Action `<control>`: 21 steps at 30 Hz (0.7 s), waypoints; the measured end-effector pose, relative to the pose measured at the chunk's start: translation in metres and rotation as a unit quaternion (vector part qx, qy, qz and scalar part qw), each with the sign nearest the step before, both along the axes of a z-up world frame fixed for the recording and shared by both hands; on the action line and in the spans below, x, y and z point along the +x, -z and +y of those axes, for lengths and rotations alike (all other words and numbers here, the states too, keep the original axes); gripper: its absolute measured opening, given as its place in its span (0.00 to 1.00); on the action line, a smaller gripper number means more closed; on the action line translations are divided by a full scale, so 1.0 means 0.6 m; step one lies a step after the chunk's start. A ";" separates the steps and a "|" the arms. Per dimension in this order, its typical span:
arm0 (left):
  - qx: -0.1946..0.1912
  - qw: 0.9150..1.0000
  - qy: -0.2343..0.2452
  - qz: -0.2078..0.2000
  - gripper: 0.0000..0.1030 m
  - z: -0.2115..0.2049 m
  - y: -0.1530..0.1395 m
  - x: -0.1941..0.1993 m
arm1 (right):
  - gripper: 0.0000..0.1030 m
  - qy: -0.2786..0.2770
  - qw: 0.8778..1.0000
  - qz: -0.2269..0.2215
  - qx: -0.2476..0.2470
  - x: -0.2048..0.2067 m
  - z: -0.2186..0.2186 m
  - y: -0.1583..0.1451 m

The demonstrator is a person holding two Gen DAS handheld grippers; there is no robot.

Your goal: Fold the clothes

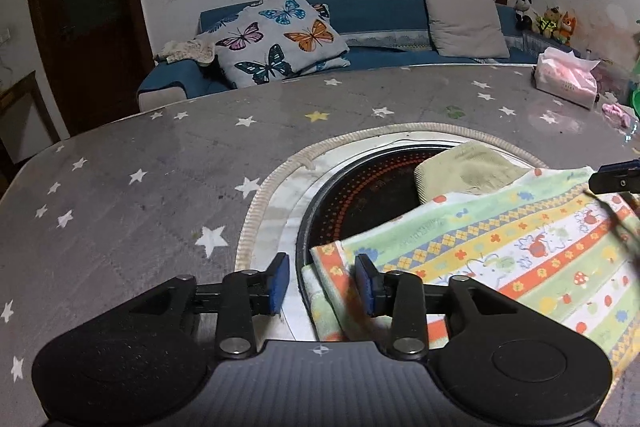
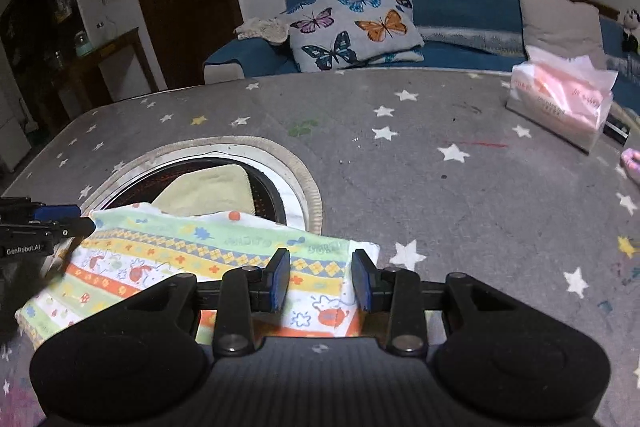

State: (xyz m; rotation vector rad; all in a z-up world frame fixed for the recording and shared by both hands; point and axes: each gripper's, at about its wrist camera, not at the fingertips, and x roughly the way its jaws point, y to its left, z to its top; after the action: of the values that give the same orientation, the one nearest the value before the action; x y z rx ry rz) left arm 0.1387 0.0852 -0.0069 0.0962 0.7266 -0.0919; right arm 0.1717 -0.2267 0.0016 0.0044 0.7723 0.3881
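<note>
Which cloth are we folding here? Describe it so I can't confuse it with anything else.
On the grey star-print table, find the round black hotplate set into its middle. The striped cloth lies flat across the hotplate's near edge, with both open grippers at its corners. Unlike the plain yellow-green cloth behind it, it has bright orange, yellow and green bands with cartoon prints.

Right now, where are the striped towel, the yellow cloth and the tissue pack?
striped towel [image 2: 224, 247]: right wrist view, on its green band.
yellow cloth [image 1: 464, 171]: left wrist view, on its exposed middle.
tissue pack [image 2: 560, 103]: right wrist view, on its side.
</note>
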 end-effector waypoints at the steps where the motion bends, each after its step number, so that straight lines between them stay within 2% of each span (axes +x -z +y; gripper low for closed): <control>1: -0.003 1.000 -0.001 0.001 0.47 0.000 -0.002 -0.005 | 0.34 -0.002 1.000 -0.001 -0.001 -0.006 0.001 -0.003; 3: -0.004 1.000 -0.004 0.001 0.53 -0.001 -0.005 -0.014 | 0.35 -0.007 1.000 -0.003 -0.001 -0.017 0.003 -0.008; 6: -0.006 1.000 -0.010 0.001 0.61 -0.001 -0.009 -0.028 | 0.46 -0.018 1.000 -0.008 -0.004 -0.039 0.011 -0.013; 8: -0.007 1.000 -0.015 0.000 0.74 0.000 -0.012 -0.039 | 0.47 -0.031 0.999 -0.013 -0.010 -0.056 0.021 -0.015; 11: -0.009 1.000 -0.021 -0.003 0.82 0.004 -0.016 -0.055 | 0.50 -0.050 0.998 -0.018 -0.015 -0.081 0.036 -0.017; 17: 0.001 1.000 -0.016 -0.003 0.87 0.006 -0.006 -0.104 | 0.52 -0.073 0.997 -0.017 -0.011 -0.128 0.062 -0.007; 21: 0.018 1.000 -0.017 -0.008 0.89 0.014 0.005 -0.138 | 0.59 -0.087 0.995 -0.022 -0.035 -0.152 0.076 0.006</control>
State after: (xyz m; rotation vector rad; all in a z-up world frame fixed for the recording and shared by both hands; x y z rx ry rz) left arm 0.0559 0.0936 -0.0101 0.1190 0.7132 -0.0464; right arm 0.0803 -0.1811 -0.0020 -0.1368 0.7452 0.5255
